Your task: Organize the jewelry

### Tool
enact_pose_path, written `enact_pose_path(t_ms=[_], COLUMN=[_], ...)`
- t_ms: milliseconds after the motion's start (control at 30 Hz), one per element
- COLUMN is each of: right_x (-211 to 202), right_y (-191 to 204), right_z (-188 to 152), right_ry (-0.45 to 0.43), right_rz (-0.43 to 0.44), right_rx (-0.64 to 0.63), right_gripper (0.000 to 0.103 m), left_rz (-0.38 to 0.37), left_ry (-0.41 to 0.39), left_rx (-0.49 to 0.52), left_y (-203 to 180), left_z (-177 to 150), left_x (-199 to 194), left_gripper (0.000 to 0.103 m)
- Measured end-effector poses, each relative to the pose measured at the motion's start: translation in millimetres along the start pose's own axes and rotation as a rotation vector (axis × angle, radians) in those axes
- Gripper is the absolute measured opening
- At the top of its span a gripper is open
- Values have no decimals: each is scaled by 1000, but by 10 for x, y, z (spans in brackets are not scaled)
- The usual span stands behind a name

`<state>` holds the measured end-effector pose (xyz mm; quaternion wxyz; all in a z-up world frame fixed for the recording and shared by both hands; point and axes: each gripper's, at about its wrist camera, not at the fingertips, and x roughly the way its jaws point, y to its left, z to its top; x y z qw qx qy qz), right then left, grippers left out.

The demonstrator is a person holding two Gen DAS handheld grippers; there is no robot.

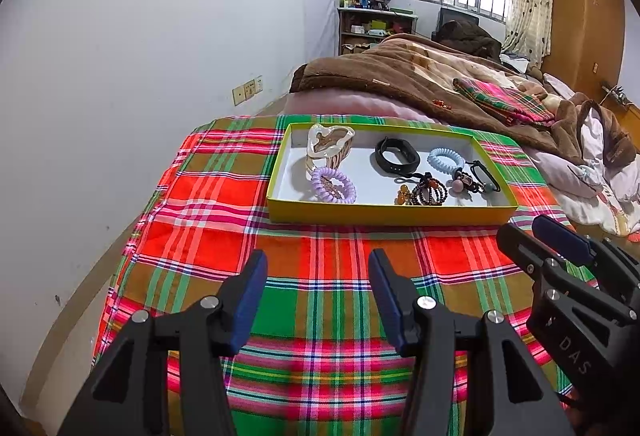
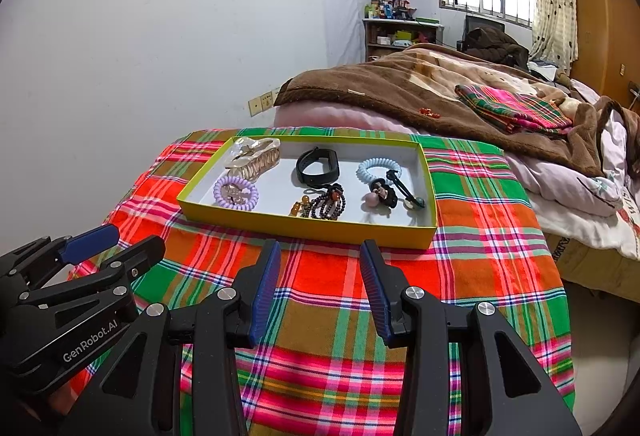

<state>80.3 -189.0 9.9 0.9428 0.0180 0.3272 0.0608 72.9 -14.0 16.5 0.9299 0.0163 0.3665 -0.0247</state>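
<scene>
A shallow yellow tray (image 1: 384, 213) (image 2: 304, 226) with a white floor sits on a plaid cloth. In it lie a pearly hair claw (image 1: 328, 148) (image 2: 256, 156), a purple coil hair tie (image 1: 334, 185) (image 2: 236, 192), a black wristband (image 1: 397, 155) (image 2: 318, 166), a light blue coil tie (image 1: 445, 158) (image 2: 378, 168), a dark bead bracelet (image 1: 428, 192) (image 2: 330, 206) and black hair ties with charms (image 1: 476, 178) (image 2: 390, 192). My left gripper (image 1: 318, 264) (image 2: 114, 238) is open and empty, short of the tray. My right gripper (image 2: 318, 252) (image 1: 528, 230) is open and empty, near the tray's front edge.
The plaid cloth (image 1: 320, 300) (image 2: 328, 312) covers a raised surface against a white wall (image 1: 140, 36). Behind it lies a bed with a brown blanket (image 1: 400, 76) (image 2: 380, 88) and a folded plaid cloth (image 1: 504, 102) (image 2: 516, 106). A shelf (image 1: 372, 28) stands far back.
</scene>
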Motion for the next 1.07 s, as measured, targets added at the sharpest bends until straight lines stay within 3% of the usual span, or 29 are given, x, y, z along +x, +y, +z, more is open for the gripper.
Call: enact_pose_path(t_ms=[1067], right_x=[14], right_y=[-21], right_z=[-10], right_ry=[3], right_rz=[-3], right_rx=[7], right_gripper=[42], left_rz=[0], left_ry=[24], left_rx=[-22], left_y=[20], left_z=[-7], left_x=[35], left_gripper=[54])
